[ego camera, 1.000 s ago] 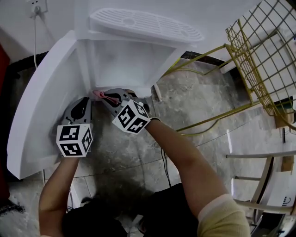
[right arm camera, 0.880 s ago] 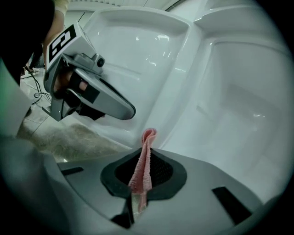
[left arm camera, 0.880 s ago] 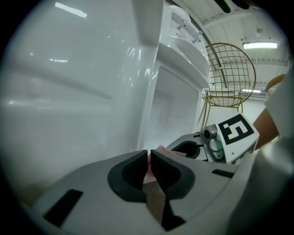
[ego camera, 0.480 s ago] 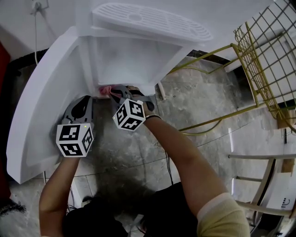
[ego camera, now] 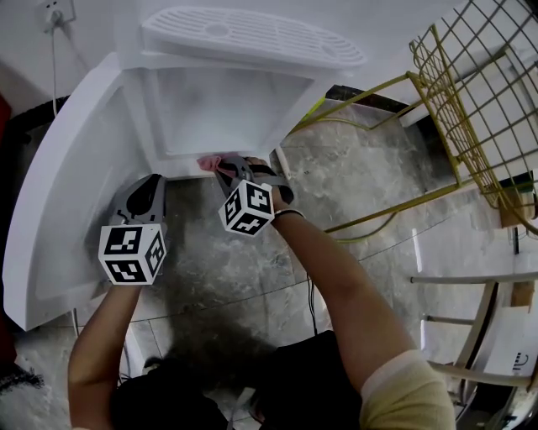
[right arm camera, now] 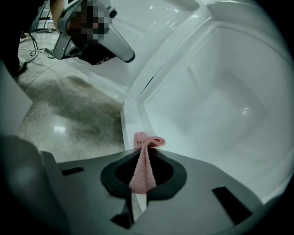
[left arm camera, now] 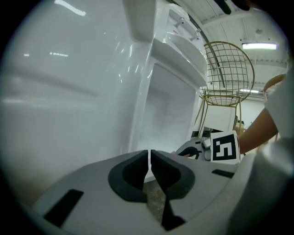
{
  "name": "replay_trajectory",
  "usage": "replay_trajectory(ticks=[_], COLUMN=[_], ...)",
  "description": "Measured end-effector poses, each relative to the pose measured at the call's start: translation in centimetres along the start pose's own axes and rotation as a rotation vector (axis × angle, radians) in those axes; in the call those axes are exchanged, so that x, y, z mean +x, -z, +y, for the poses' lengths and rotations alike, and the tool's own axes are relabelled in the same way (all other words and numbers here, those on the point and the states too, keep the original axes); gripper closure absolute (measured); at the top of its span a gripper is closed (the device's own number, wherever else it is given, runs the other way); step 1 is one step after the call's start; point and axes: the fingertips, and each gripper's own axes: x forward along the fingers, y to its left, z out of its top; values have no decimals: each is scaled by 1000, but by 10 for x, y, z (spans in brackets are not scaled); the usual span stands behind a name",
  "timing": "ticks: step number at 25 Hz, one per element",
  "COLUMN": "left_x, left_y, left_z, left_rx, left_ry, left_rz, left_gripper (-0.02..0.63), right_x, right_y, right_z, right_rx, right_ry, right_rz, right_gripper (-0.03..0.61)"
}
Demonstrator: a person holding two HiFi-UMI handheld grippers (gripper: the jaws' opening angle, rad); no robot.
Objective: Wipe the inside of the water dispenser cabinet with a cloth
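The white water dispenser cabinet (ego camera: 218,109) stands open, its door (ego camera: 59,201) swung out to the left. My right gripper (ego camera: 220,165) is shut on a pink cloth (right arm camera: 143,161), whose tip (ego camera: 208,160) sits at the cabinet's lower front edge. In the right gripper view the empty white cabinet interior (right arm camera: 216,96) lies just beyond the cloth. My left gripper (ego camera: 154,186) hangs beside the inner face of the door, jaws closed with nothing between them (left arm camera: 149,160).
A gold wire chair (ego camera: 471,101) stands at the right on the marble floor (ego camera: 361,185). The dispenser's white drip grille (ego camera: 252,38) tops the cabinet. A plug and cord (ego camera: 52,25) run down the wall at the far left. A black cable (ego camera: 307,290) lies on the floor.
My right gripper has carried the pink cloth rightward along the cabinet's bottom front edge. The left gripper has stayed by the door.
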Motion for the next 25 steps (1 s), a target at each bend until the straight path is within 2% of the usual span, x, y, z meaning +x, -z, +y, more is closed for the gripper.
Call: replay_trajectory(ticks=[14, 20, 25], left_x=[5, 7, 9], left_y=[-9, -2, 6], left_z=[-26, -42, -36], left_rx=[35, 87, 47], left_ry=[42, 112, 109], left_rz=[3, 30, 50], left_gripper=[595, 595, 595], right_x=[-23, -29, -26], right_y=[64, 82, 87], right_z=[-20, -30, -28], right_rx=[54, 80, 118], right_ry=[30, 59, 64], right_rz=[145, 179, 178], right_gripper=[551, 549, 549])
